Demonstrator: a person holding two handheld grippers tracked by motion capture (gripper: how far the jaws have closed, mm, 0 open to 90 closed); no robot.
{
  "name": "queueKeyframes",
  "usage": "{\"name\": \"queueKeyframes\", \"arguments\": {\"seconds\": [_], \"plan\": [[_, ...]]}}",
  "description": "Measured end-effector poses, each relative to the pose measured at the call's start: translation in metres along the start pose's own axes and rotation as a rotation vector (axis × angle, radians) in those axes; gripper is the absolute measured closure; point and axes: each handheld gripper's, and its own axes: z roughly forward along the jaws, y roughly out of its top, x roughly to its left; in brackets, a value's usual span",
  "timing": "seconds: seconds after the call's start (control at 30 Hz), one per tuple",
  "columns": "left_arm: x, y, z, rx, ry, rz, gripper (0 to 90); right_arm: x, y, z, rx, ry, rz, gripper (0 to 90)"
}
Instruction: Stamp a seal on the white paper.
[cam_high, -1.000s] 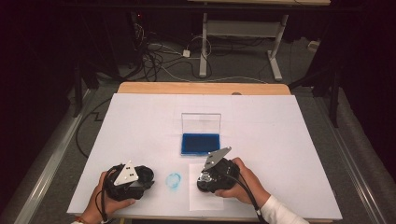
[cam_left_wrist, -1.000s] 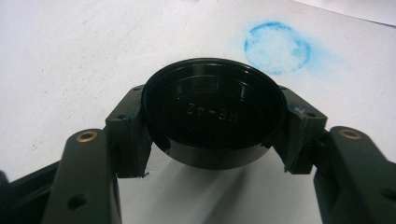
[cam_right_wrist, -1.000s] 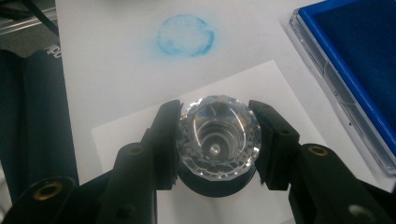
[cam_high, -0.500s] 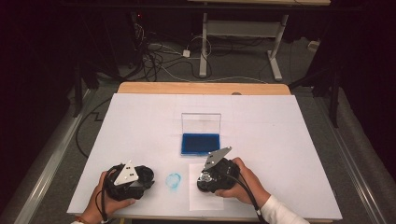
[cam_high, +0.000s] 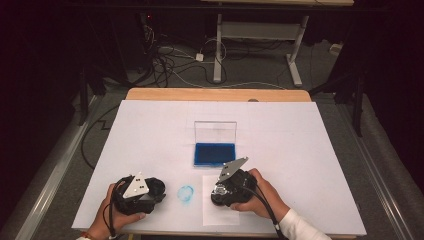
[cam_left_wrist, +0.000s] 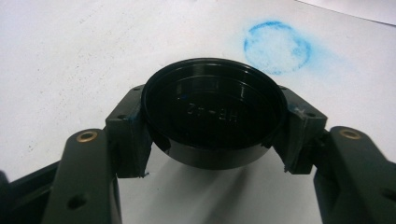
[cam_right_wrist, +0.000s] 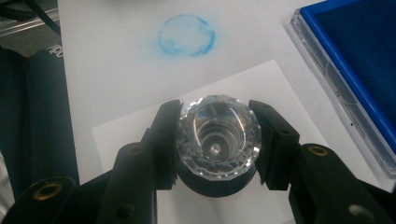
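Nothing has shifted near the table's (cam_high: 150, 130) front edge: left gripper (cam_left_wrist: 212, 135) clamps a black cap (cam_left_wrist: 212, 116), right gripper (cam_right_wrist: 217, 140) a faceted glass stamp (cam_right_wrist: 218, 136) over white paper (cam_right_wrist: 261, 88). Tilting could smear ink.

Black round cap (cam_left_wrist: 212, 119) open side up, faceted clear stamp (cam_right_wrist: 215, 137) upright over paper

The black cap (cam_left_wrist: 214, 112) carries raised characters inside, seen upside down and reading roughly "HB-42"; the last characters are unclear. Nothing else can be read.
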Motion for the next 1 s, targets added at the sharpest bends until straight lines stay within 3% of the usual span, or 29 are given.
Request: {"name": "queueKeyframes", "arguments": {"seconds": [0.87, 1.0], "plan": [[0.0, 0.001, 0.0, -0.001, 0.0, 0.01, 36.4, -0.003, -0.003, -0.002, -0.024, 0.013, 0.025, 57.3], [0.0, 0.001, 0.0, -0.002, 0.001, 0.008, 36.4, -0.008, -0.003, -0.011, -0.068, 0.029, 0.055, 57.3]]}}
